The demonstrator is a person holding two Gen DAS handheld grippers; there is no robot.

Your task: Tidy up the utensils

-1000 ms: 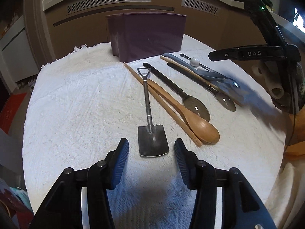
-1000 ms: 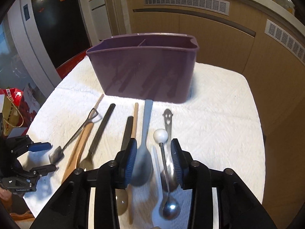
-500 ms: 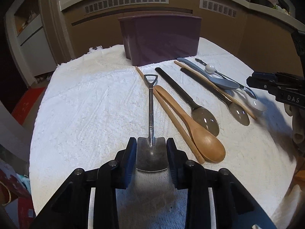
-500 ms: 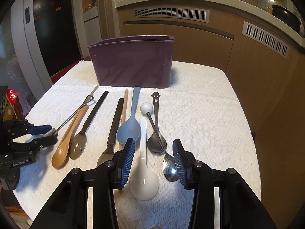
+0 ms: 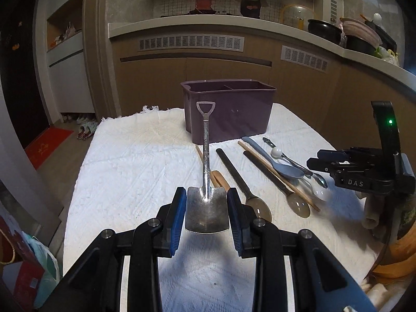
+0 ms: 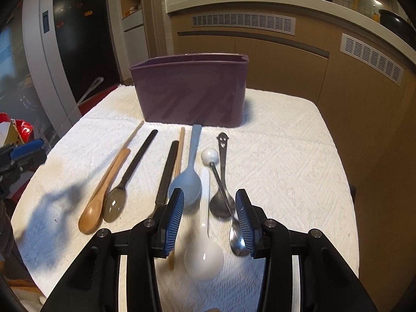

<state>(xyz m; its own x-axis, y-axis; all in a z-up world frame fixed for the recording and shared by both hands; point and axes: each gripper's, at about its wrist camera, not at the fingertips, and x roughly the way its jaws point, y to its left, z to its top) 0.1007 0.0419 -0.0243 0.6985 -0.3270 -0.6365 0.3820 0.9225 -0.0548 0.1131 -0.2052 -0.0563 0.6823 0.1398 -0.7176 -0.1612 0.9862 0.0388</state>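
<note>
Lifted off the towel, the shovel spoon sits clamped in the left gripper, whose jaws have just closed; the right gripper gapes, seemingly empty, over the white spoon.

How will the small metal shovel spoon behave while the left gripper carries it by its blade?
The shovel spoon looks like stiff metal, so it should not bend. The left gripper pinches only the blade edges, and the long handle sticks out, so it may pivot. Its polished surface may slip.

A home kitchen — counter with pots, cabinets.
</note>
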